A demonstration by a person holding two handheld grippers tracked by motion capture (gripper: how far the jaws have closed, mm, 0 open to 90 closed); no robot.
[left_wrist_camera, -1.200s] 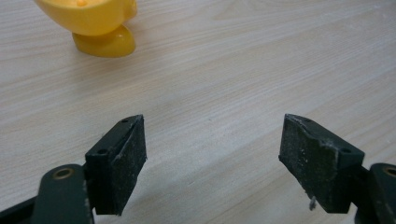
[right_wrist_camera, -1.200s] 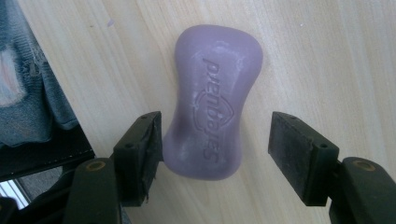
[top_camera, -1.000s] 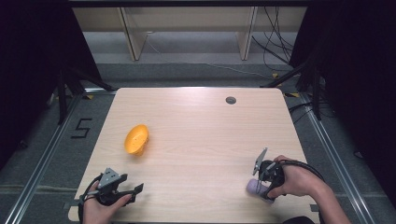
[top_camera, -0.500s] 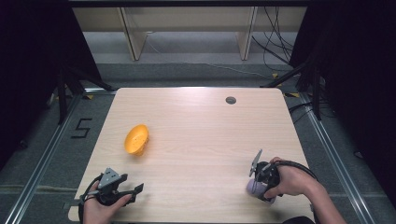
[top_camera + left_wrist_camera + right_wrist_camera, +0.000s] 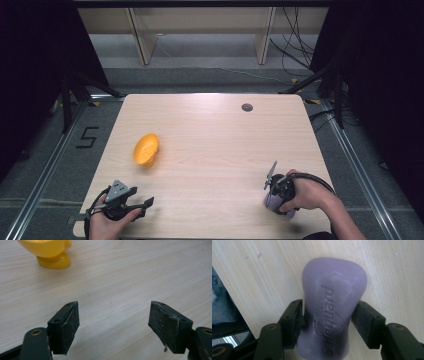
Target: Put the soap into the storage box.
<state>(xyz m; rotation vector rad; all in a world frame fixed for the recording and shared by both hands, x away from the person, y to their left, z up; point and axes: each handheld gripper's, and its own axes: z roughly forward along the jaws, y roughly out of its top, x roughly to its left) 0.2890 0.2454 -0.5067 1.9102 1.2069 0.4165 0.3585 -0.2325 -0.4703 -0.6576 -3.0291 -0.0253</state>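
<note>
Since the frame a second earlier, the right hand point(image 5: 305, 195) had slid a little toward the near edge of the table point(image 5: 215, 130); the left gripper point(image 5: 142, 206) and the yellow bowl point(image 5: 146, 149) stayed put.

High view: right gripper point(image 5: 272, 192) sat at the near right of the table, mostly covered by the hand, with a purple soap bar point(image 5: 274, 202) peeking out beneath it. Whether the jaws touched it couldn't be told from there. Right gripper view settled it: right gripper point(image 5: 328, 317) had both pads pressed on the narrow waist of the soap bar point(image 5: 333, 305), closed around it, the bar lying flat on the wood beside the table edge. Bar was pale purple, waisted, scuffed white, with "Safeguard" embossed.

Left gripper view: left gripper point(image 5: 113, 320) jaws wide apart, nothing between them, low over bare table point(image 5: 140, 272). Yellow bowl point(image 5: 50, 251) sat well ahead and to the left, tipped on its side, foot showing. In the high view its opening faced up toward the camera, left of the table's centre, well apart from both grippers.
</note>
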